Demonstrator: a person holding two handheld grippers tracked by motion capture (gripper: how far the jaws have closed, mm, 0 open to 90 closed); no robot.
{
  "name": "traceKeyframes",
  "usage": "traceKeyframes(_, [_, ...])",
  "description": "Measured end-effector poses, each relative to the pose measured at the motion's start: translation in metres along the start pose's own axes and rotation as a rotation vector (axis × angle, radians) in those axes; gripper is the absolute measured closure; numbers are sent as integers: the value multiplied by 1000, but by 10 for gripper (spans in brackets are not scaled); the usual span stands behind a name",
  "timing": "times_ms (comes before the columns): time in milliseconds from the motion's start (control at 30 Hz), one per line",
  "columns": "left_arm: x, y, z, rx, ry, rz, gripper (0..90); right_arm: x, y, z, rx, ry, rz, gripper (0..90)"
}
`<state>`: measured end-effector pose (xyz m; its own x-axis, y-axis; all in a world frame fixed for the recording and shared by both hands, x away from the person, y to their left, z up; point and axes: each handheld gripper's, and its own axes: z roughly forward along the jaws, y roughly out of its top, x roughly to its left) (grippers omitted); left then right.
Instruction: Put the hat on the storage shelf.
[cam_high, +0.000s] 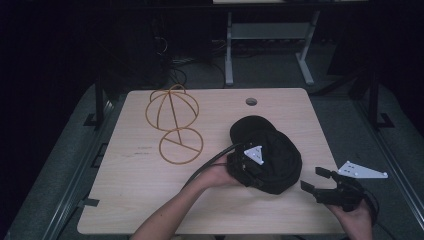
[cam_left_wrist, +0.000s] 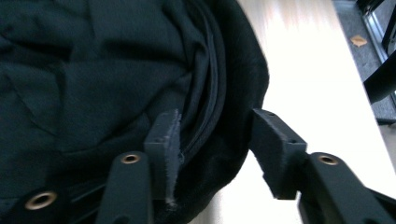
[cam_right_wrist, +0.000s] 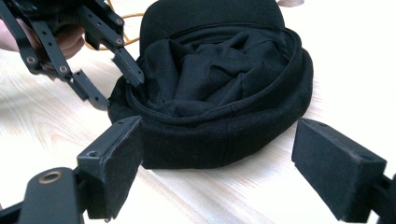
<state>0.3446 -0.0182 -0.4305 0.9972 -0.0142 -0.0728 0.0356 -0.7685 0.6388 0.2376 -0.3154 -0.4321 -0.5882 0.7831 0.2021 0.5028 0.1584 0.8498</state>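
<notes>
On the pale wooden table (cam_high: 150, 200), at about 4 o'clock from its centre, 1 black cap (cam_high: 280, 150) is laid upside down, crown on the wood and lining exposed. The hollow is turned upward, presumably so that the rim can be reached from above.

Item 1, black cap: soft fabric, crumpled lining inside, peak pointing toward 11 o'clock in the high view. In the right gripper view the cap (cam_right_wrist: 219, 93) is seen with its opening facing the camera.

Item 2, left gripper (cam_high: 248, 166): placed at the cap's 8 o'clock edge. In the left gripper view its jaws are parted, 1 pad (cam_left_wrist: 163, 140) set inside the hollow against the lining seam and the other outside, so that the rim of the cap (cam_left_wrist: 93, 84) is straddled. Nothing is clamped yet; the stance is judged to be a preparation for pinching the rim.

Item 3, right gripper (cam_high: 318, 181): held at the table's 4 o'clock edge, near the cap but apart from it. Its jaws are spread wide and empty, aimed at the near rim, apparently kept ready for a 2nd hold.

Item 4, wire cap stand (cam_high: 172, 125): 1 yellow frame, a domed cage over a ring base, lying at 10 o'clock, well apart from the cap. It is judged the intended support for the cap.
</notes>
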Motion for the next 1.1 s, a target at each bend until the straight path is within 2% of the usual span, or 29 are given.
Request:
traceKeyframes(100, [1, -1, 5, 17, 8, -4, 510, 1, 0, 0, 5, -2, 0, 161])
traceKeyframes(433, [3, 0, 25, 108, 38, 25, 527, 2, -1, -1, 3, -4, -4, 161])
traceKeyframes(567, [4, 0, 25, 110, 36, 21, 562, 1, -1, -1, 3, -3, -4, 161])
traceKeyframes(633, [5, 1, 25, 113, 33, 21, 612, 2, -1, -1, 4, -4, -4, 161])
traceKeyframes(867, [-1, 7, 25, 125, 39, 70, 750, 3, -2, -1, 1, -9, -2, 161])
traceKeyframes(900, [-5, 11, 24, 124, 44, 97, 765, 3, -2, -1, 1, -8, -5, 161])
traceKeyframes(1033, [-9, 16, 20, 118, 44, 111, 787, 4, -2, -2, 1, -10, -4, 161])
traceKeyframes(1100, [-10, 18, 15, 102, 44, 104, 791, 4, -1, -2, -3, -11, -6, 161])
